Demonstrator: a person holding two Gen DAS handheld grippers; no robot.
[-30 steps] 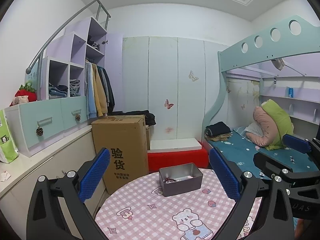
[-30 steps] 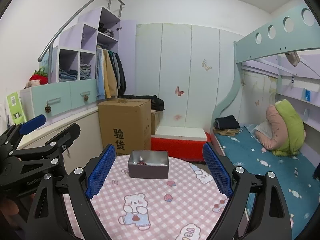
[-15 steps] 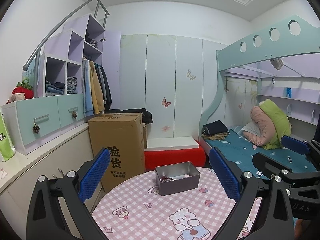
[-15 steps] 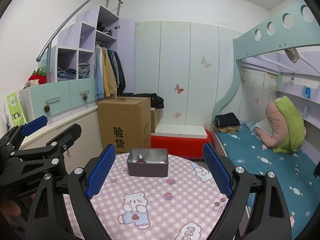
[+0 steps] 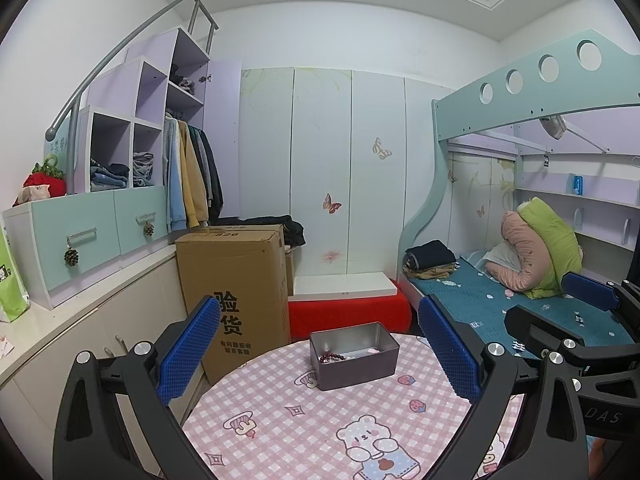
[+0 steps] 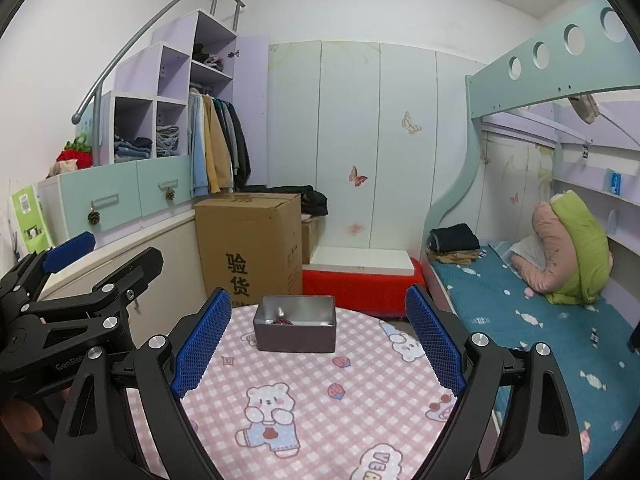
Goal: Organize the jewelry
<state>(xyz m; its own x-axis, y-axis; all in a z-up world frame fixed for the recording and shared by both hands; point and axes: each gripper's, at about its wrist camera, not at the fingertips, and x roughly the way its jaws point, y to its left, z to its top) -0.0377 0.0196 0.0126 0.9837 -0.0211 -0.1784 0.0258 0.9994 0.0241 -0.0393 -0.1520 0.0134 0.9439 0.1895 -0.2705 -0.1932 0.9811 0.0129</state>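
We hold both grippers, left point(image 5: 320, 354) and right point(image 6: 318, 340), jaws spread and empty, above the table point(image 6: 304, 400). The tin point(image 6: 295, 329) sits at its far side, beads point(image 5: 331, 357) inside. Risk: a low approach nudges the light tin off the edge.

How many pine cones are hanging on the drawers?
2. One pine cone hangs from the left drawer's handle, the other pine cone from the right drawer's. None elsewhere that I can see.

One metal tin point(image 5: 354, 354), one beaded bracelet point(image 5: 331, 358) — two hand-held grippers point(image 5: 320, 354) point(image 6: 318, 338).
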